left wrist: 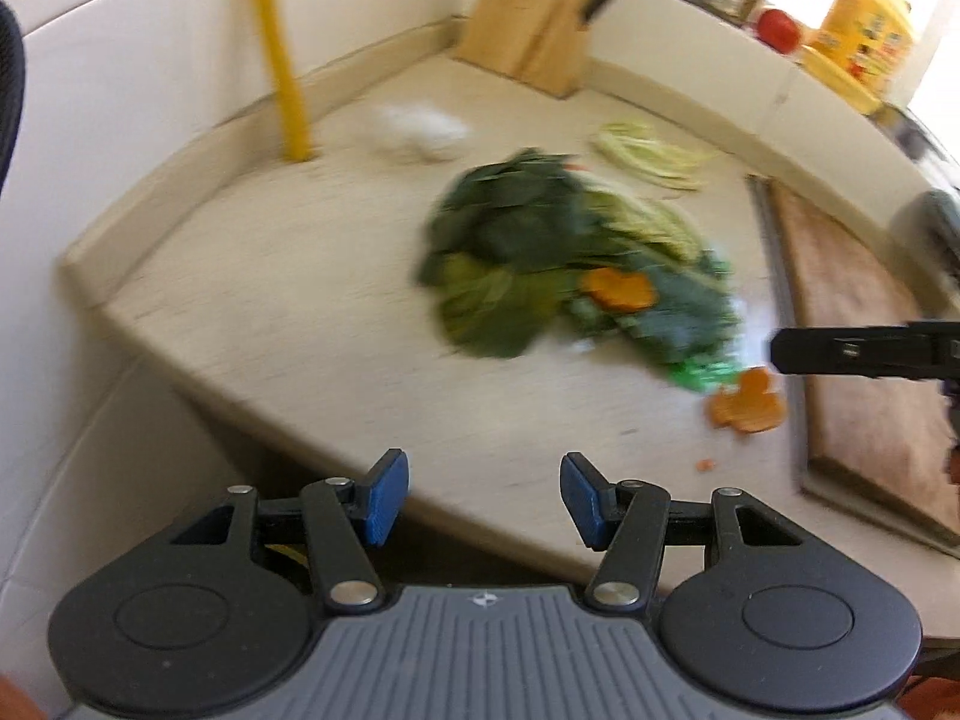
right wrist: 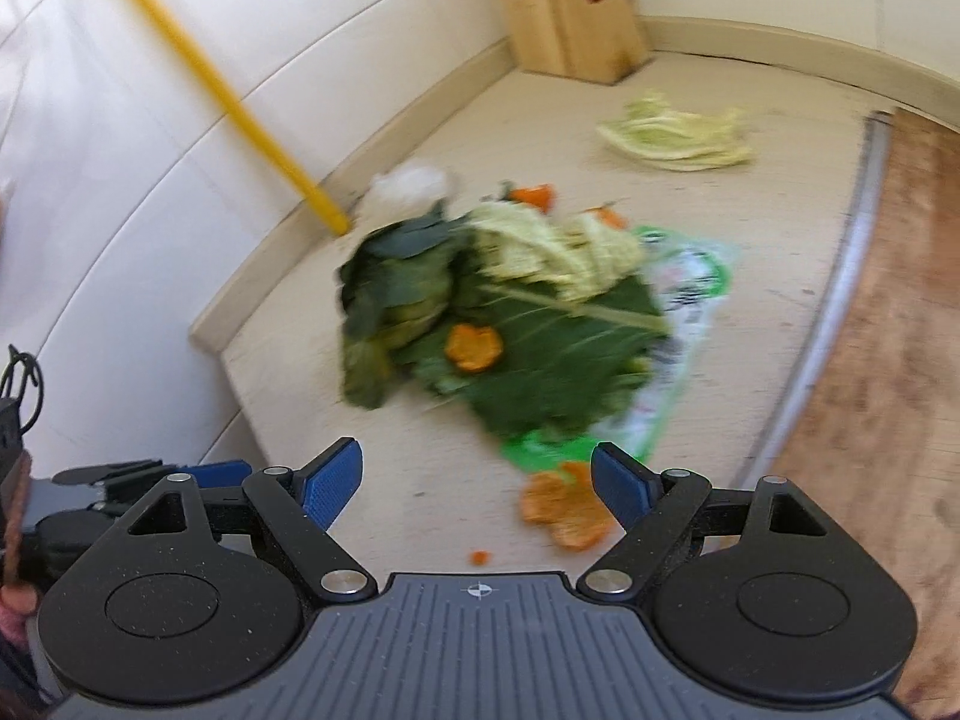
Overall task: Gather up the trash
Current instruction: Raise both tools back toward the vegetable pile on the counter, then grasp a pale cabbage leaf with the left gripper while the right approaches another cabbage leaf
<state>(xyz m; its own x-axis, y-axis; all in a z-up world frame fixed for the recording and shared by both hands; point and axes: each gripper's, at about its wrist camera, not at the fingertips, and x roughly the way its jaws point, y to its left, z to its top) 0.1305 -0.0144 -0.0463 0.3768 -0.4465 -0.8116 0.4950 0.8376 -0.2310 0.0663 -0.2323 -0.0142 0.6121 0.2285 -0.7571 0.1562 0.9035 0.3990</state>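
Both fingers (right wrist: 624, 495) short of scraps (right wrist: 510, 324)

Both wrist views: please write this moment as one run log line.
left gripper: open, empty | right gripper: open, empty | leaf pile: on counter, untouched | orange peel: nearest right gripper

Quick count of the countertop (right wrist: 372, 498): one big heap of dark green leaves (right wrist: 516, 348), one separate little pile of pale cabbage strips (right wrist: 678, 135) toward the back edge, one green-and-white plastic wrapper (right wrist: 690, 324) under the heap. Orange peel pieces, I count four: one (right wrist: 473, 348) on the leaves, two (right wrist: 536, 195) (right wrist: 609, 216) behind the heap, one (right wrist: 564, 513) near the front edge. One knife block (right wrist: 570, 6) in the back corner, one wooden cutting board (right wrist: 888, 360) along the right edge, one yellow pole (right wrist: 210, 84). Two grippers (left wrist: 485, 498) (right wrist: 477, 486).
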